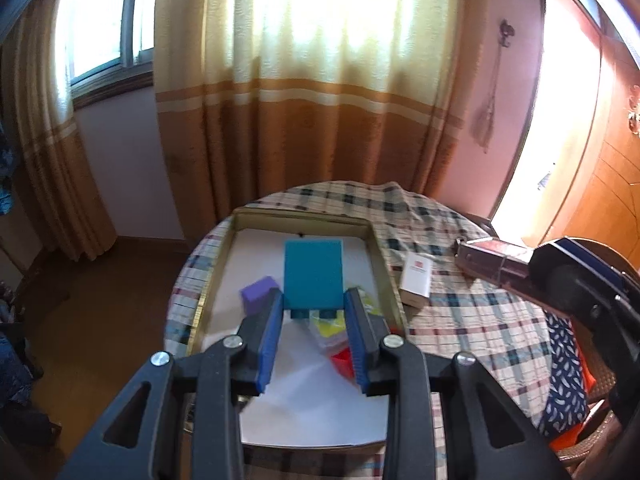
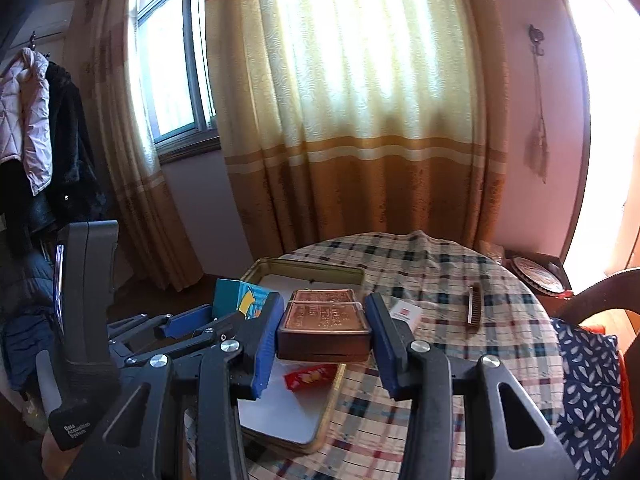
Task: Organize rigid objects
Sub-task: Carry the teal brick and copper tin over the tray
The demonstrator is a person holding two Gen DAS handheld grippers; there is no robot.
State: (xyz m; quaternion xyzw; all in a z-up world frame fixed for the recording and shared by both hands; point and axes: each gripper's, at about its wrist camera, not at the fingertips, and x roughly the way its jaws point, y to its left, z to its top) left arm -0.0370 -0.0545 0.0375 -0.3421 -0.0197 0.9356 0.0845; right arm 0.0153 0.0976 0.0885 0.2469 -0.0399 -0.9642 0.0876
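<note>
Teal box (image 1: 313, 274): pinched in the left gripper (image 1: 313, 303), held above the tray (image 1: 386, 268). Brown tin (image 2: 323, 328): clamped between the right gripper's (image 2: 324, 312) blue pads (image 2: 266, 344), held over the tray's right edge. In the tray: purple block (image 1: 258, 295), yellow piece (image 1: 330, 326), red packet (image 2: 310, 376). On the plaid cloth (image 1: 460, 320): white box (image 1: 416, 283), comb (image 2: 475, 308).
</note>
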